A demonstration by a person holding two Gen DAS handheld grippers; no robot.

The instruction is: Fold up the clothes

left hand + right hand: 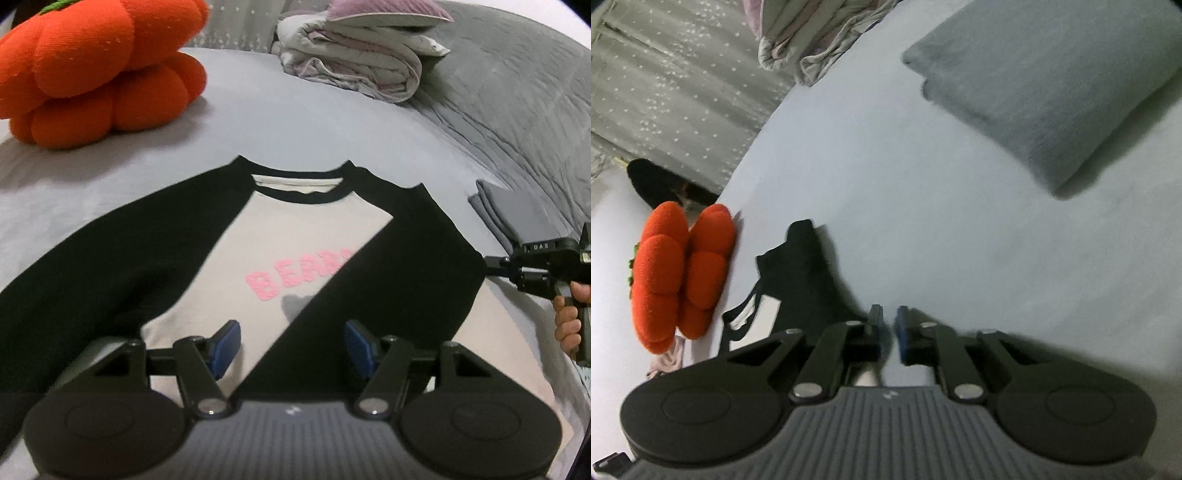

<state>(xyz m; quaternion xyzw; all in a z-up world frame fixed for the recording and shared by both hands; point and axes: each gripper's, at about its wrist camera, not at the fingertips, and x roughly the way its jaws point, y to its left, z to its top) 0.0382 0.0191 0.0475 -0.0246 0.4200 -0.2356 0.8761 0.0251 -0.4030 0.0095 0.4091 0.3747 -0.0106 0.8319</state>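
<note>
A cream raglan shirt (295, 236) with black sleeves and pink "BEAR" lettering lies face up on the bed. Its right black sleeve (388, 280) is folded diagonally across the chest. The left sleeve (92, 266) lies spread out to the left. My left gripper (291, 343) is open, hovering over the shirt's lower body. My right gripper (887, 328) is nearly shut with a narrow gap; the black shirt edge (809, 280) lies by its left finger, and I cannot tell whether cloth is pinched. The right gripper also shows in the left wrist view (491, 264), at the shirt's right edge.
An orange pumpkin cushion (99, 70) sits at the far left. A folded quilt pile (354, 59) lies at the back. A grey folded cloth (1045, 92) lies right of the shirt. A grey blanket (517, 92) covers the right side. The light bed sheet (258, 118) surrounds the shirt.
</note>
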